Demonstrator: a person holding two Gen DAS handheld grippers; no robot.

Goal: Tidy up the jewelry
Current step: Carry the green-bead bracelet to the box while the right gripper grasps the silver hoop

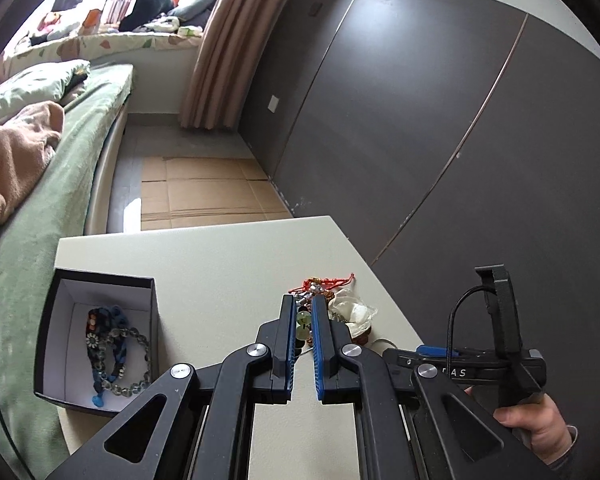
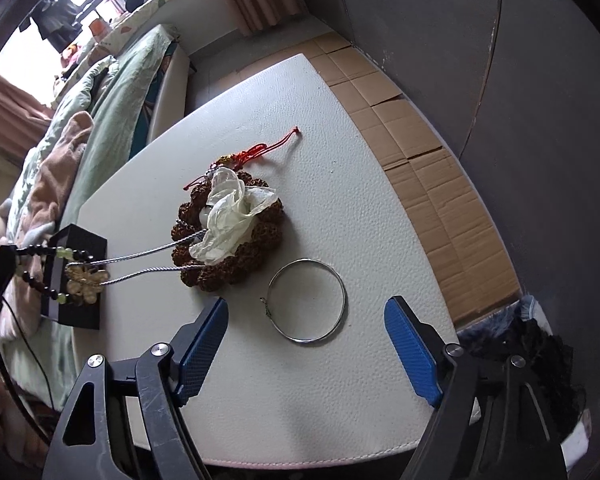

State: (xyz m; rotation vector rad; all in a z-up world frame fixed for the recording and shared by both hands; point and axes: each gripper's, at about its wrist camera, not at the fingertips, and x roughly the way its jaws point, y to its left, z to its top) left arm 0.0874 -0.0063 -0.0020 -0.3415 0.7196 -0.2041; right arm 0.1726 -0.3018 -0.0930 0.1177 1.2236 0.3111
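My left gripper (image 1: pixel 302 306) is shut on a beaded bracelet (image 1: pixel 303 326) with dark and pale green beads, lifted above the white table (image 1: pixel 204 280). In the right wrist view the same bracelet (image 2: pixel 46 276) hangs at the far left, with a gold flower charm (image 2: pixel 85 282) on a silver cord (image 2: pixel 148 256) trailing to the pile. The pile holds a brown seed-bead bracelet (image 2: pixel 260 240), a crumpled white plastic bag (image 2: pixel 230 216) and a red cord (image 2: pixel 260 148). My right gripper (image 2: pixel 306 334) is open just in front of a thin silver bangle (image 2: pixel 307 302) lying flat.
An open black box (image 1: pixel 100 340) with white lining holds several beaded bracelets (image 1: pixel 116 352) at the table's left. A bed with green bedding (image 1: pixel 60 184) lies to the left. Cardboard (image 2: pixel 440 184) covers the floor by the dark wardrobe (image 1: pixel 460 120). The right gripper's handle and hand (image 1: pixel 512 380) are at the left wrist view's right.
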